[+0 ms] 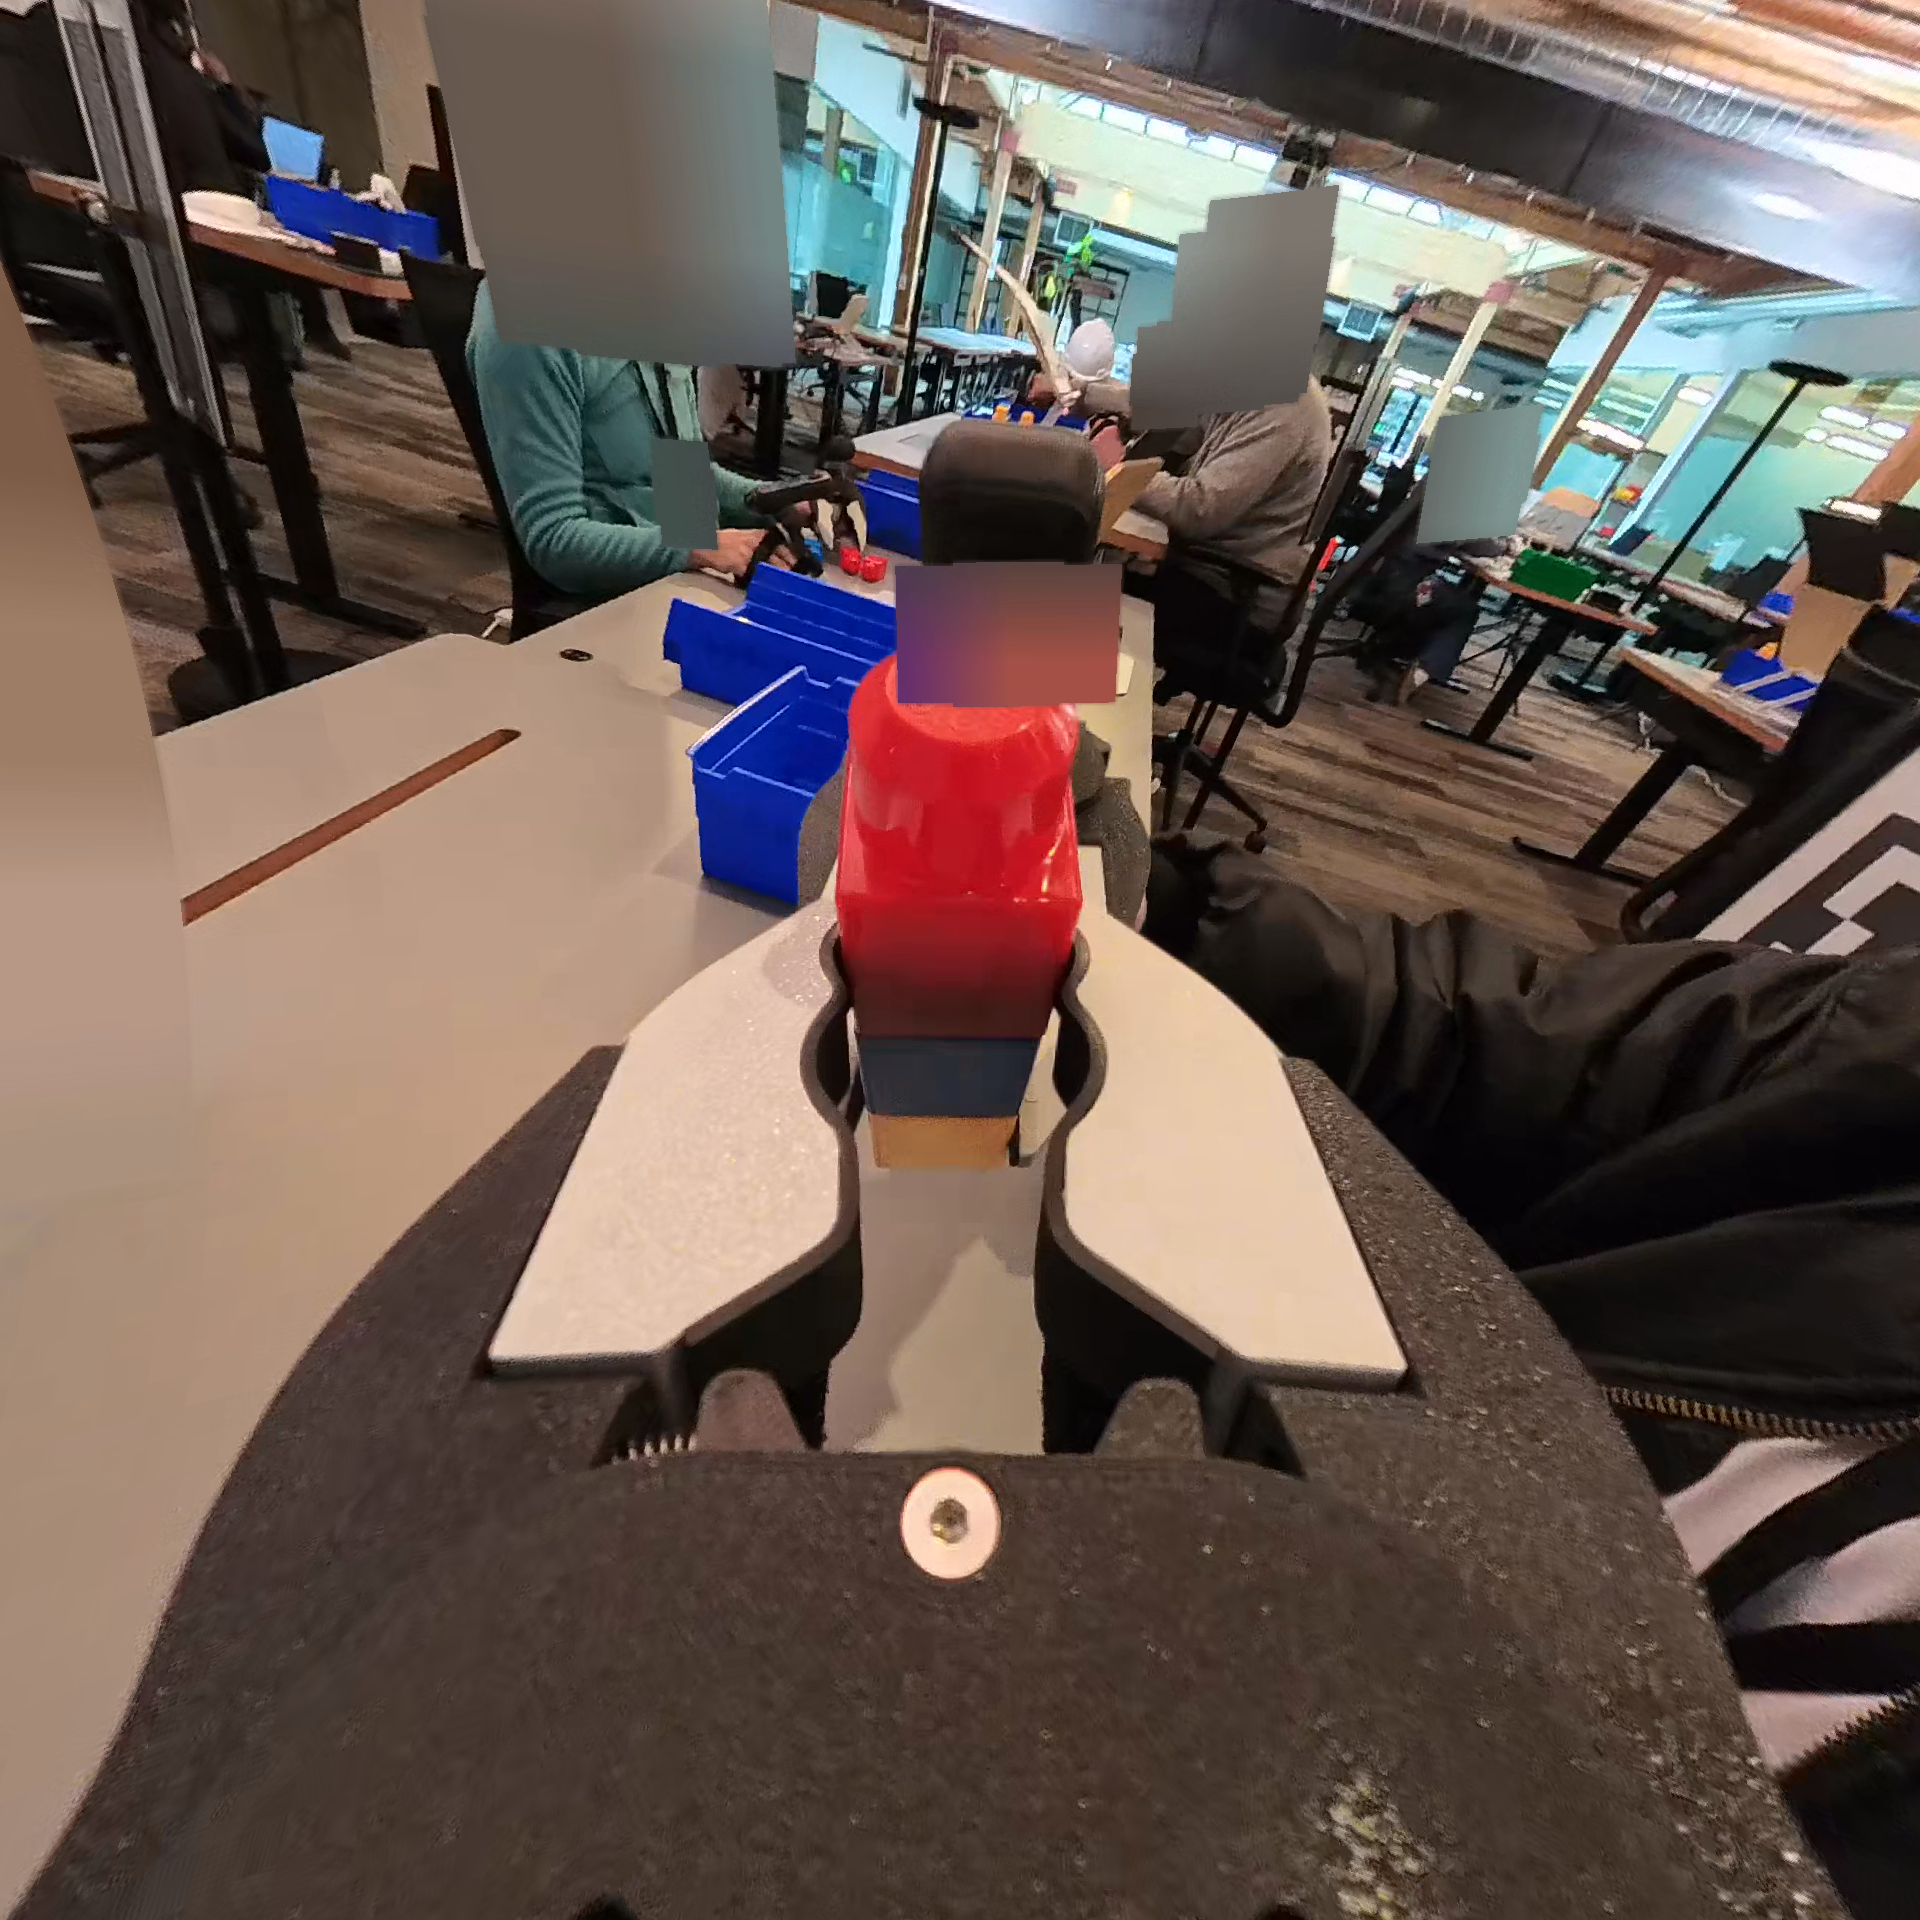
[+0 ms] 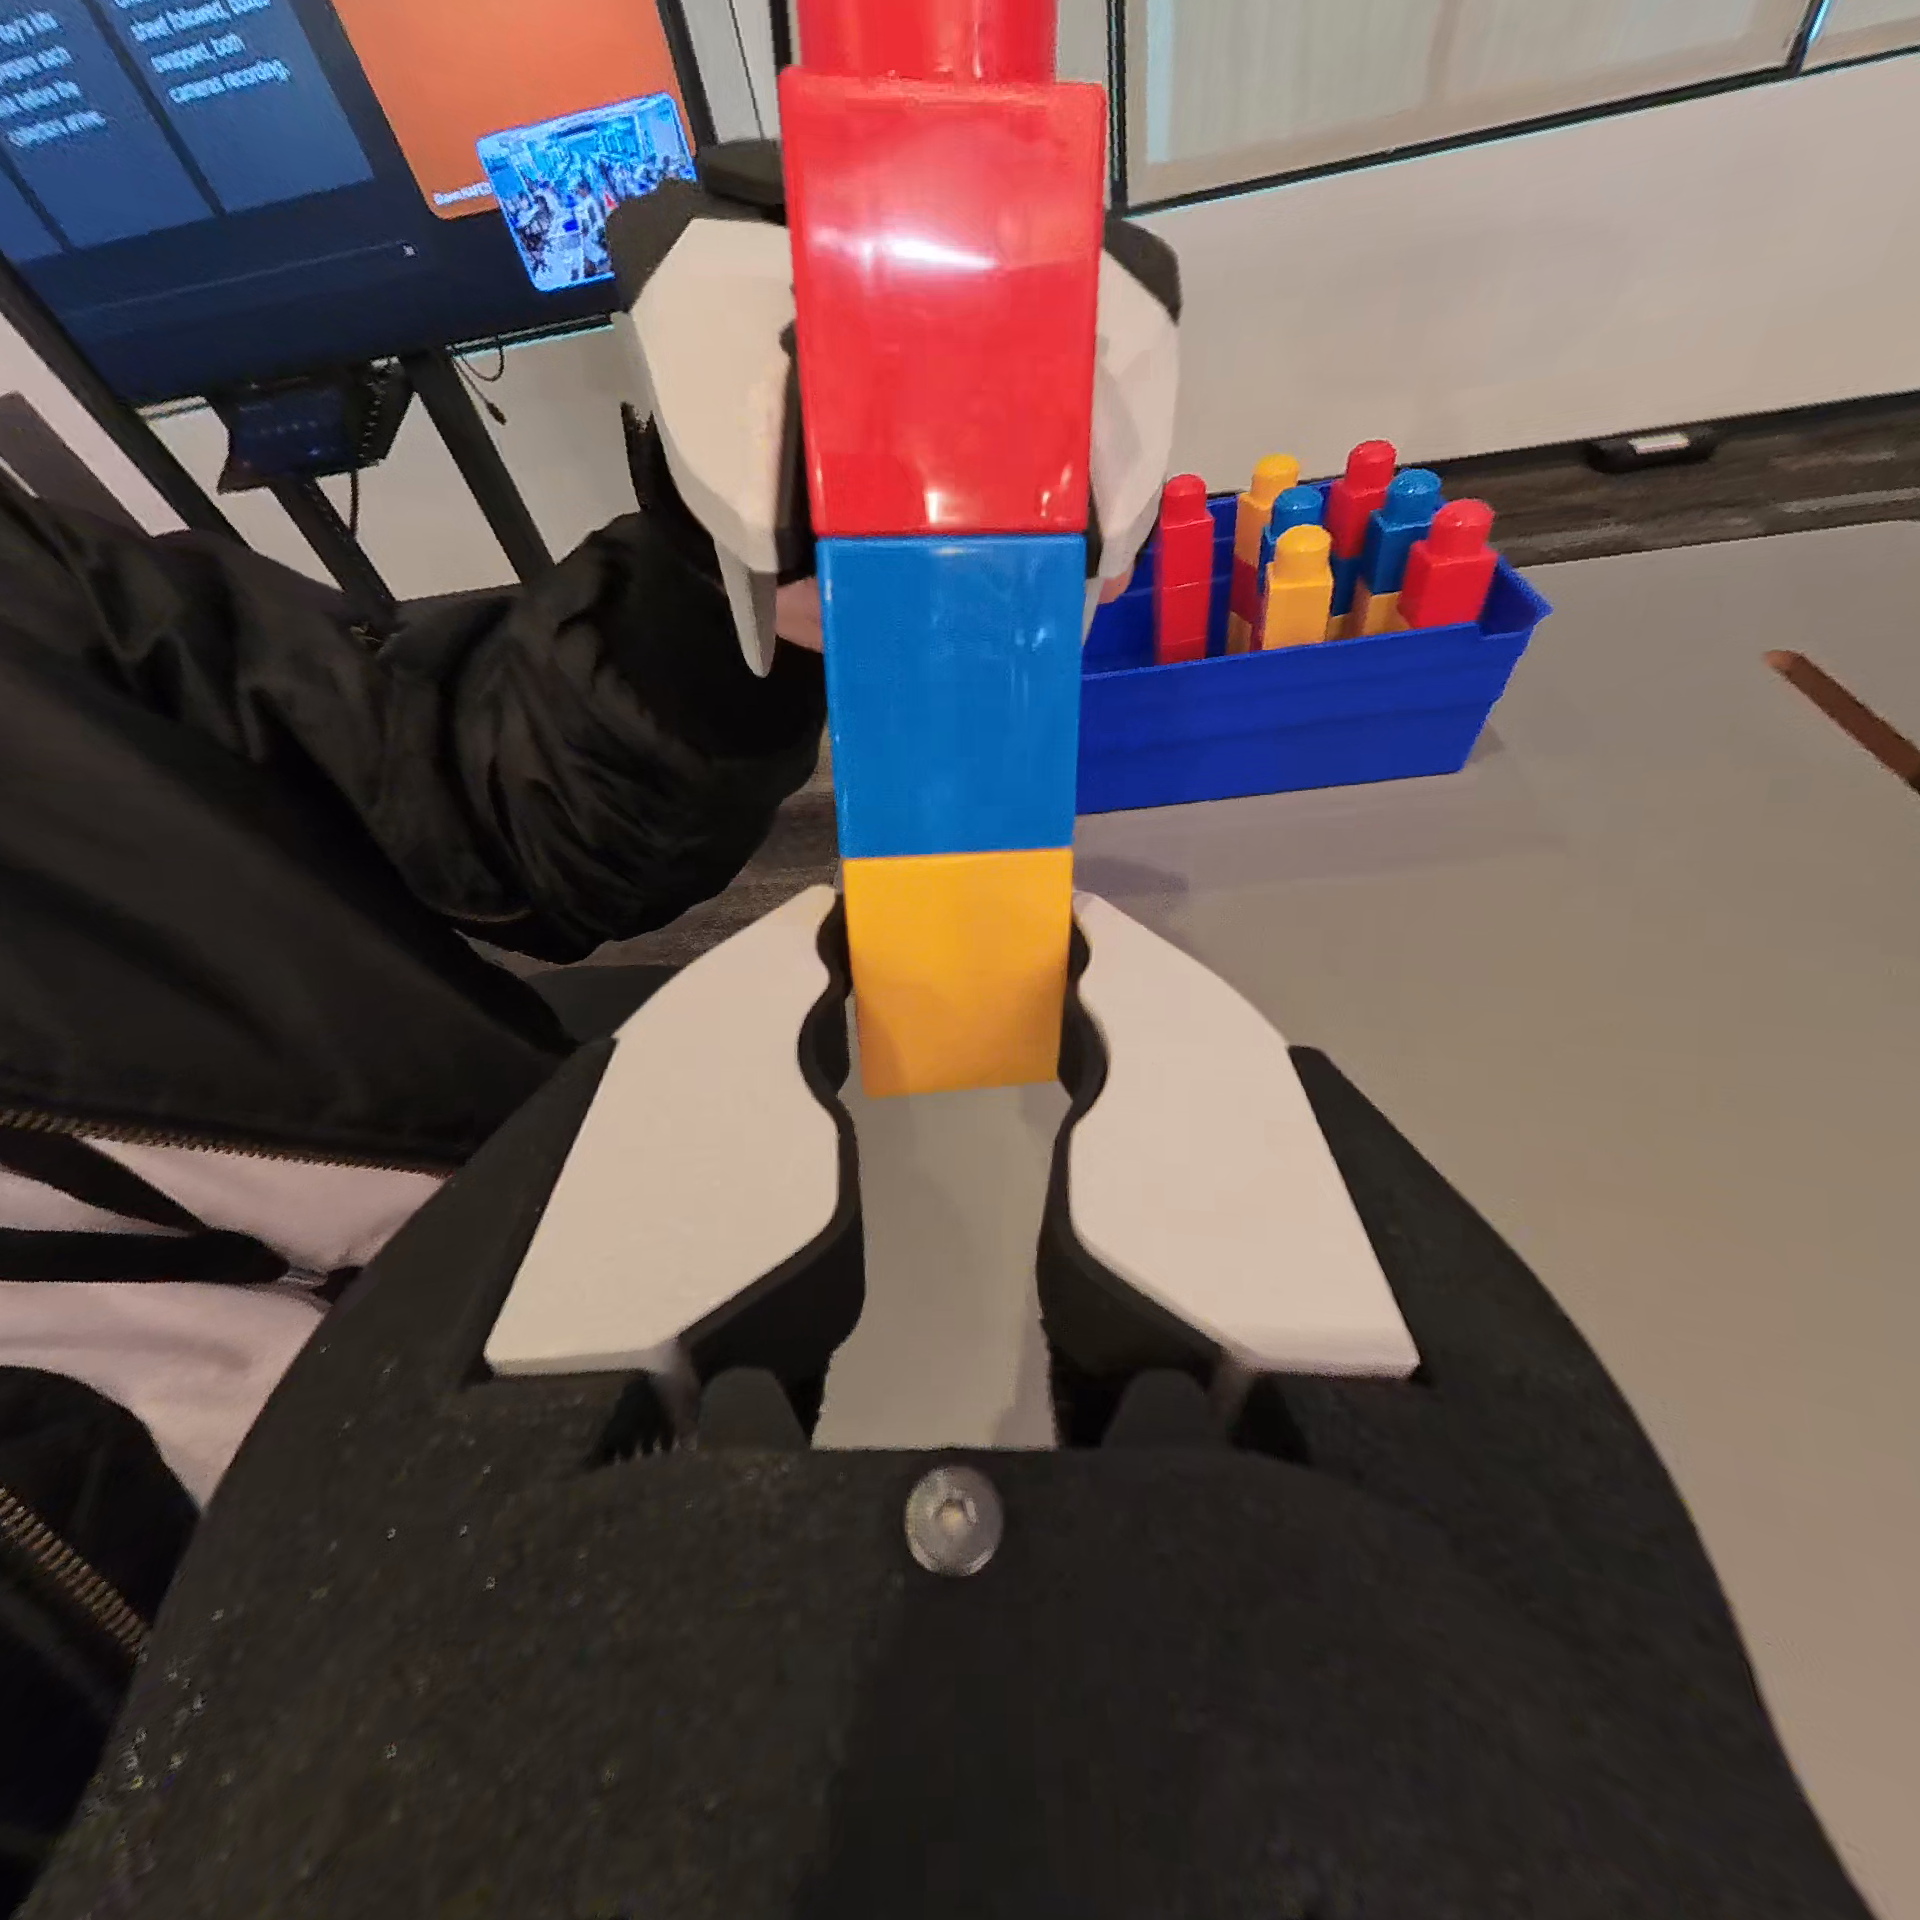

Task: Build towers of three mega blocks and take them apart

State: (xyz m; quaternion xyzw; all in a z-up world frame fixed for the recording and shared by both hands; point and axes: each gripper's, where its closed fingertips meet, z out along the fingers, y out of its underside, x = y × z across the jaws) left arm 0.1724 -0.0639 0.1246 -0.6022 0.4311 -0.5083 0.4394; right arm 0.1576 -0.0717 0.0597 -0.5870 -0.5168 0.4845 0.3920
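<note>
A three-block tower is held in the air above the grey table [image 2: 1558, 1039], between both grippers. The right gripper [image 2: 956, 997] clamps the yellow block [image 2: 956, 971] at one end, its jaws pressed to both sides. The left gripper [image 1: 954, 977] grips the red block [image 1: 956, 831] at the other end, with the blue block [image 2: 951, 696] joined between them. Beyond the tower, a blue bin [image 2: 1299, 717] on the table holds more stacked blocks [image 2: 1330, 551]

Light: bright, even, cast from overhead fixtures | Glare: white highlights seen on the red block [image 2: 940, 312] | Shadows: soft, thrown on the grey table [image 2: 1455, 1039] | Distortion: strong fisheye bending at edges | Blur: left margin smeared in left wrist view
</note>
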